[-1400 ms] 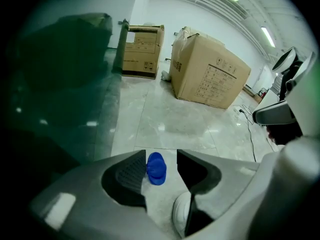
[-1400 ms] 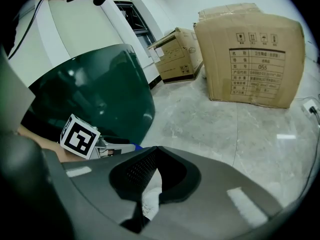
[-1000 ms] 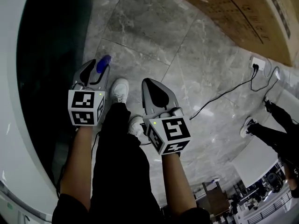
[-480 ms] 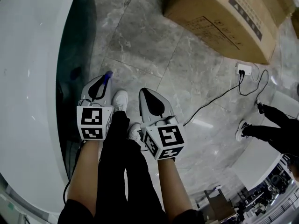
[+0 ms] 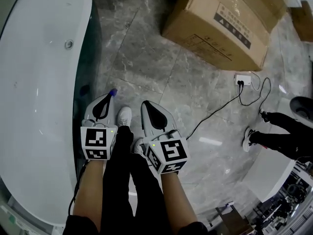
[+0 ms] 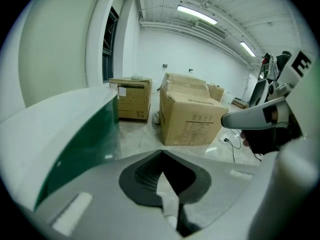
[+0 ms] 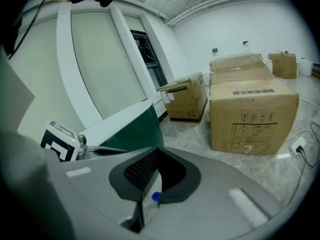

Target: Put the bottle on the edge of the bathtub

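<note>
Left gripper (image 6: pixel 162 154) first: jaws clenched, tips meeting, and a pale, clear bottle (image 6: pixel 168 196) is pinched in the slit between the dark pads. In the head view its blue cap (image 5: pixel 113 92) pokes out just past those tips, on their right side. Right gripper (image 7: pixel 159 150): jaws closed tip to tip, nothing gripped. Through their slit that blue cap shows lower down, beyond them. The two grippers sit side by side, near each other, not touching. Just left of the left jaws runs the white bathtub (image 5: pixel 44 92), its dark green side facing them, and the bottle is not on its edge. Below and between the jaws there's a white shoe (image 5: pixel 124 116) on the grey marble floor (image 5: pixel 146 48). Well ahead of both tips sits a big cardboard box (image 5: pixel 220 23). Off to the right of the right jaws, a black cable (image 5: pixel 220 106) runs to a socket (image 5: pixel 243 79).
</note>
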